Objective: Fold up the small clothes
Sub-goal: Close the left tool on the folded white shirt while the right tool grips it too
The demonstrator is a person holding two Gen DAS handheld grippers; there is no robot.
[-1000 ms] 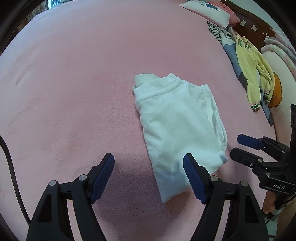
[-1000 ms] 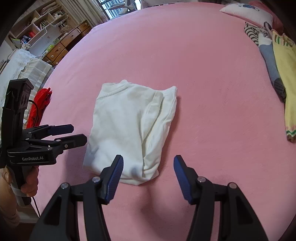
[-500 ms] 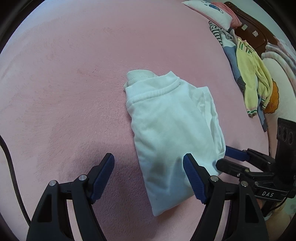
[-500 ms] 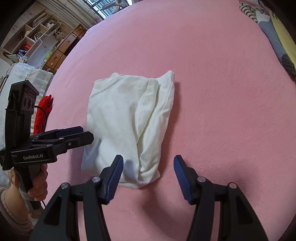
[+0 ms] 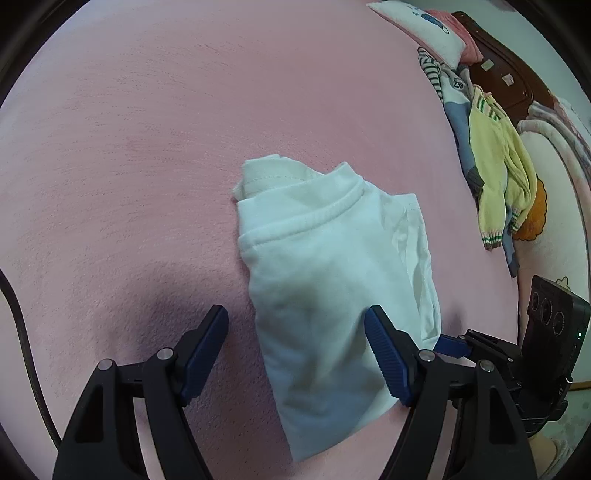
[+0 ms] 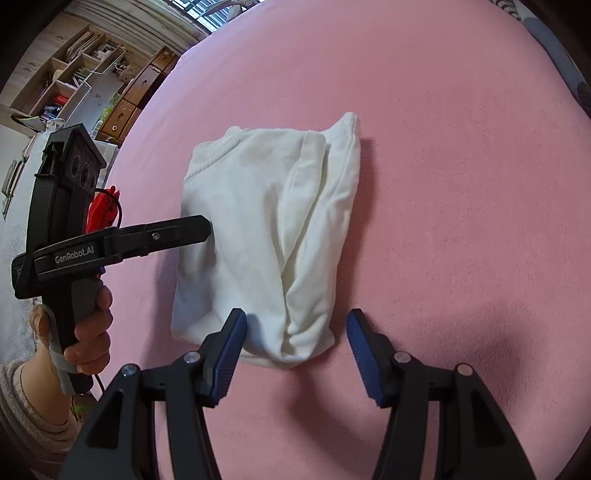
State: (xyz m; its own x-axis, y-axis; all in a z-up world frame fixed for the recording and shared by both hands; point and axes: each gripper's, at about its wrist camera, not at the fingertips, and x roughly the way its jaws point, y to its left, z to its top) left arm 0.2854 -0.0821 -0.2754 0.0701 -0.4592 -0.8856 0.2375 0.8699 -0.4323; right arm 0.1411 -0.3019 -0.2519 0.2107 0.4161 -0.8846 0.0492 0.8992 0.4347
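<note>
A small white shirt (image 5: 332,280) lies folded lengthwise on the pink bed cover (image 5: 147,147), collar at the far end. It also shows in the right wrist view (image 6: 266,236). My left gripper (image 5: 295,350) is open, low over the shirt's near left edge, one pad over the cloth. In the right wrist view the left gripper (image 6: 199,230) reaches the shirt's left side. My right gripper (image 6: 295,354) is open, straddling the shirt's near hem corner. It shows at the shirt's right edge in the left wrist view (image 5: 454,345).
A pile of unfolded clothes, yellow (image 5: 498,173) and striped (image 5: 432,70), lies along the bed's far right by a pillow (image 5: 424,29) and wooden headboard (image 5: 498,74). Shelves and drawers (image 6: 92,85) stand beyond the bed's left edge, with a red item (image 6: 101,210) there.
Both grippers have moved down and in toward the shirt. The left one now reaches its left edge, the right one its near hem. The shirt has not moved.
</note>
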